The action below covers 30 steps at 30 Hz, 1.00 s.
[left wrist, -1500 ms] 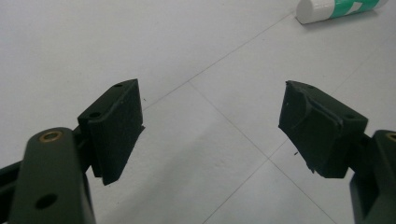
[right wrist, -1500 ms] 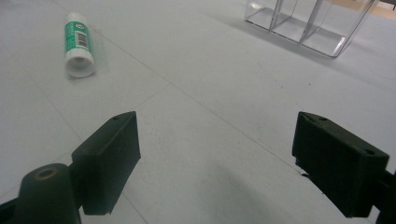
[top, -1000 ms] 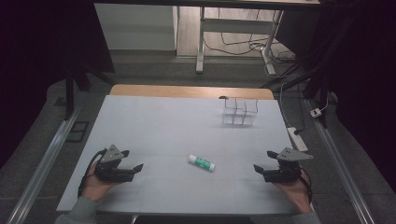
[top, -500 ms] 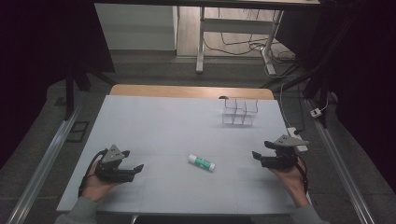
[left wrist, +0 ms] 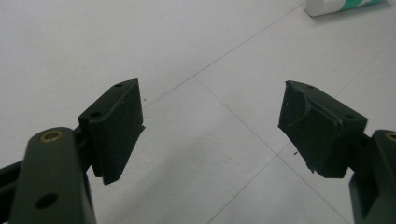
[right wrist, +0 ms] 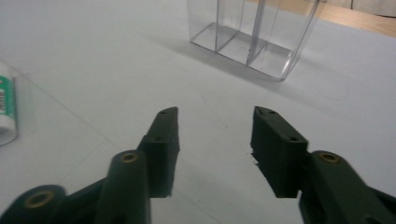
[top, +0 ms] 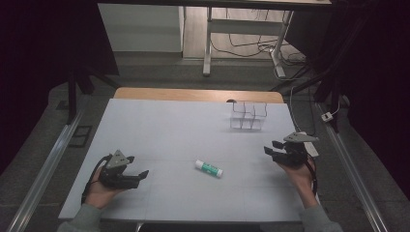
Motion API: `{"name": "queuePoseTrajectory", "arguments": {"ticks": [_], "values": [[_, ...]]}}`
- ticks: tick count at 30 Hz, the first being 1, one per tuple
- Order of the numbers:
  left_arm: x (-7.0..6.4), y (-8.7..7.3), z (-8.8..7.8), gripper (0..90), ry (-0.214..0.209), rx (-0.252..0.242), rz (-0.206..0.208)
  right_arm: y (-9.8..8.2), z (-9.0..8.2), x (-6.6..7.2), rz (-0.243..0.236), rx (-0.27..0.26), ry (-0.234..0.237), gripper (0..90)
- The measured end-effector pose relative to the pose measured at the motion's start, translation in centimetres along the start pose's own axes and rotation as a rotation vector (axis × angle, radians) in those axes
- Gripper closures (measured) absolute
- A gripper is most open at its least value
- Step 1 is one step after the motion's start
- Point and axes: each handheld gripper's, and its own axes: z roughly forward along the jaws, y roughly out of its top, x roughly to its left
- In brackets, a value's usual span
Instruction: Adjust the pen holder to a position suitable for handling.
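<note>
Since one second ago, my right gripper (top: 271,149) has lifted and advanced up the table (top: 169,125); jaws spread, nothing between them. My left gripper (top: 141,175) remains low at the near left, jaws spread wide, also unloaded. Between both lies the white-and-green glue stick (top: 209,168), flat. Clear compartment organizer (top: 247,116) stands upright beyond the right gripper.

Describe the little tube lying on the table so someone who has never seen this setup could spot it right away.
Start at the white table and look near its front middle, between the left gripper and the right gripper. There lies the glue stick, on its side. Unlike the clear divided box farther back, it is opaque: a white cap and a green-and-white label.
</note>
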Motion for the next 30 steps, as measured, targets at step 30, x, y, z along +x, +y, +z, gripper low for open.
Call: {"name": "queuePoseTrajectory", "arguments": {"ticks": [30], "values": [[-0.1,-0.2,0.4,21.3,0.004,0.023,0.024,1.7,3.4,-4.1,0.038,0.011,-0.153,89.4]]}}
